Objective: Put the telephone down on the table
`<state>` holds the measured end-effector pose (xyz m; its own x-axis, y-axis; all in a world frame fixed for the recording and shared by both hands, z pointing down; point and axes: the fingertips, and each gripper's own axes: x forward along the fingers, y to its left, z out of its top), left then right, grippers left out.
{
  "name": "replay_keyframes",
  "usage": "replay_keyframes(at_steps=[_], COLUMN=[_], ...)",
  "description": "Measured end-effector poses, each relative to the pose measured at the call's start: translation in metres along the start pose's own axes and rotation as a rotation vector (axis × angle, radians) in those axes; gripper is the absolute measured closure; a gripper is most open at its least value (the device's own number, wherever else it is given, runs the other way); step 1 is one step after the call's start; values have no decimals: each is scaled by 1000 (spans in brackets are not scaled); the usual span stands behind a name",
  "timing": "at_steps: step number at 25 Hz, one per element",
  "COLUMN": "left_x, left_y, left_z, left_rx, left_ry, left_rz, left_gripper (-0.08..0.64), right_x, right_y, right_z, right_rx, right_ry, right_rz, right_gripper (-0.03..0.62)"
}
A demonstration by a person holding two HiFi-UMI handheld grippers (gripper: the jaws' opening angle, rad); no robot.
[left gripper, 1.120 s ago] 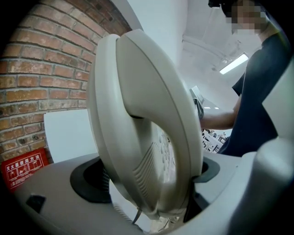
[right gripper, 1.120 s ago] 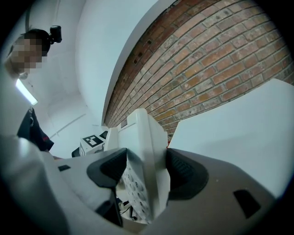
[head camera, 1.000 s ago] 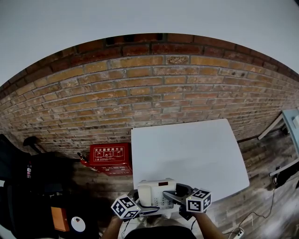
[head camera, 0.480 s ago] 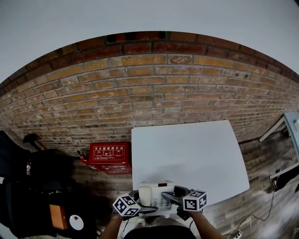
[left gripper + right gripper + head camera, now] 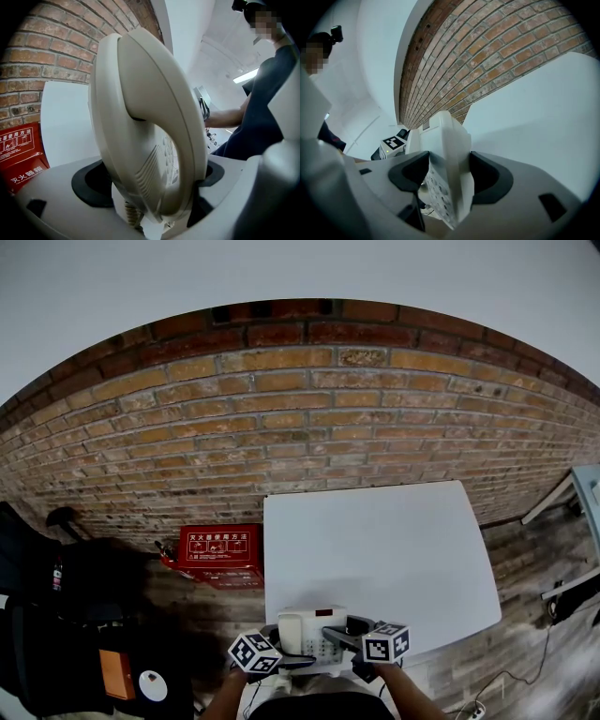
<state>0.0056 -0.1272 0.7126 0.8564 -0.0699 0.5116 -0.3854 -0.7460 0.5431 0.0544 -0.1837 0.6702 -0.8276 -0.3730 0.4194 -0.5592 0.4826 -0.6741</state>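
The telephone (image 5: 312, 634) hangs face up between the two grippers at the near edge of the white table (image 5: 375, 549), partly over that edge; whether its base touches the tabletop cannot be told. Its long axis runs away from the person toward the brick wall (image 5: 309, 418), with the dark display window at the far end and the handset (image 5: 154, 126) lying along its left side, parallel to that axis. The left gripper (image 5: 279, 655) comes in from the left with its jaws clamped on the handset side of the body (a bit of coiled cord shows just beneath them). The right gripper (image 5: 345, 637) comes in from the right and its jaws pinch the phone's right edge, the keypad (image 5: 438, 190) showing between the dark pads. Both marker cubes sit nearest the person, one on either side of the phone and roughly level with each other, and the two forearms (image 5: 412, 695) rise from the bottom of the head view, angled slightly inward toward the phone. A red box (image 5: 220, 554) stands on the floor just left of the table
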Motion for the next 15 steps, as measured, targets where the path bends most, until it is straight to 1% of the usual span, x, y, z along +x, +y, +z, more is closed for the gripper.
replay_keyframes(at_steps=[4,9,15], left_x=[2,3,6], left_y=[4,9,10], left_z=[-6,-5,-4], left_rx=[-12,-52,-62], left_ry=[10,-4,7], left_rz=[-6,-13,-21], left_gripper=[61,61,61], right_x=[4,11,12], right_y=[-5,-11,-18], right_z=[-5,-4,-5], right_rx=[14,33,61], right_ry=[8,3,2], right_rz=[-5,-10,-6], right_gripper=[330,330,330])
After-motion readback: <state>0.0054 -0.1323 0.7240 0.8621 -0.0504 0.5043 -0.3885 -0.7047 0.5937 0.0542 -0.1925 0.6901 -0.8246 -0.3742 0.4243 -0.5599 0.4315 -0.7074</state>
